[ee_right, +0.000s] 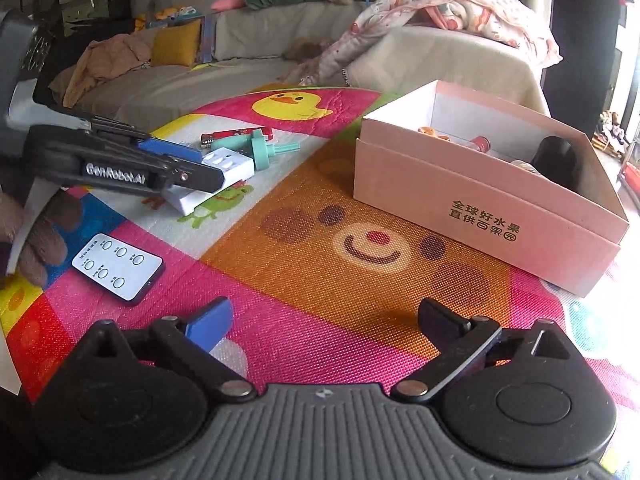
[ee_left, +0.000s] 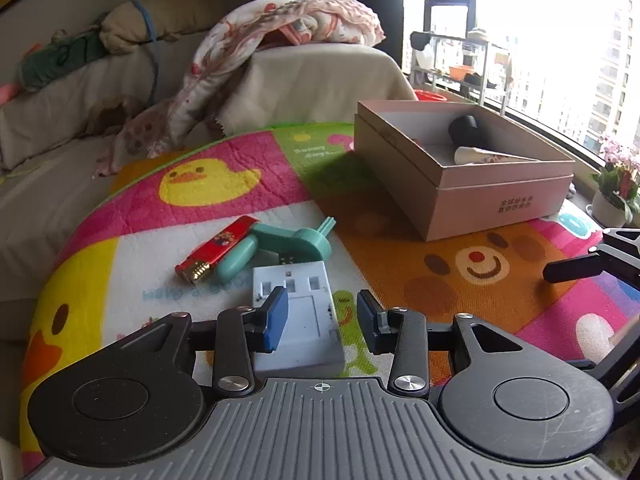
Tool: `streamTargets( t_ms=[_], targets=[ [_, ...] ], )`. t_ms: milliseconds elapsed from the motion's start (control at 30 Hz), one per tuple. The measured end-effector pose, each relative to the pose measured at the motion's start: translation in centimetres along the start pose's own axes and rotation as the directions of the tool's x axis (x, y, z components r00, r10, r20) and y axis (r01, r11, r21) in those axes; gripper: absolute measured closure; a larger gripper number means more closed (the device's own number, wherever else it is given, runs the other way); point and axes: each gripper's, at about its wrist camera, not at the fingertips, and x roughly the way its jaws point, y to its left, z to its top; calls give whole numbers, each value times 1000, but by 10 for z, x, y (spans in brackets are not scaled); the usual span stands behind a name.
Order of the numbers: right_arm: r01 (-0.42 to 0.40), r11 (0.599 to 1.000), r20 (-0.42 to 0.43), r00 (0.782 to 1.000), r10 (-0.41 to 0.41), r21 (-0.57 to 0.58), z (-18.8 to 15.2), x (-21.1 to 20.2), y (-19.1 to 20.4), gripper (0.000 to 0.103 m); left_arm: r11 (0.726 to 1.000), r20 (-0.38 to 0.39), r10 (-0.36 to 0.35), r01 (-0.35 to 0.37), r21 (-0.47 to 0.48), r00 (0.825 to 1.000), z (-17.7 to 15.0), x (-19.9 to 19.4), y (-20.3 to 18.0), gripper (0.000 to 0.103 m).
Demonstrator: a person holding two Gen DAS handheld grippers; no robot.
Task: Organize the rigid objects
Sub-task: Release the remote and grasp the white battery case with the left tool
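Note:
A white socket block [ee_left: 302,320] lies on the colourful play mat, between the fingers of my open left gripper [ee_left: 322,316]; neither pad touches it. It also shows in the right wrist view [ee_right: 208,184], partly under the left gripper [ee_right: 176,164]. Just beyond lie a red lighter [ee_left: 218,250] and a teal plastic tool [ee_left: 280,246]. A pink cardboard box [ee_left: 480,196] stands to the right, holding a black cylinder [ee_left: 463,128] and a cream cone [ee_left: 486,156]. My right gripper [ee_right: 324,326] is open and empty above the mat's bear face. A white remote [ee_right: 117,268] lies left of it.
A beige sofa [ee_left: 320,76] with a floral blanket [ee_left: 280,28] runs behind the mat. A window and a potted plant [ee_left: 618,188] are to the right. A gloved hand [ee_right: 36,240] holds the left gripper.

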Motion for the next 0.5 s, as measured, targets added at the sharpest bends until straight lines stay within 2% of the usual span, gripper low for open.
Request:
streamTargets(
  t_ms=[100, 200, 333, 367, 467, 500],
  targets=[
    [0, 1000, 0, 1000, 0, 0, 0, 0, 0, 3, 1000, 0, -23, 23, -12, 1000, 1, 1, -3, 55],
    [0, 1000, 0, 1000, 0, 0, 0, 0, 0, 3, 998, 3, -60, 60, 1, 998, 0, 0, -8, 54],
    [0, 1000, 0, 1000, 0, 0, 0, 0, 0, 3, 998, 10, -54, 54, 11, 998, -1, -3, -10, 54],
    [0, 1000, 0, 1000, 0, 0, 0, 0, 0, 3, 999, 23, -38, 38, 9, 999, -1, -5, -9, 54],
    [0, 1000, 0, 1000, 0, 0, 0, 0, 0, 3, 994, 63, 96, -99, 51, 993, 0, -10, -8, 54],
    [0, 1000, 0, 1000, 0, 0, 0, 0, 0, 3, 991, 63, 122, -125, 52, 991, 1, -10, -5, 56]
  ],
)
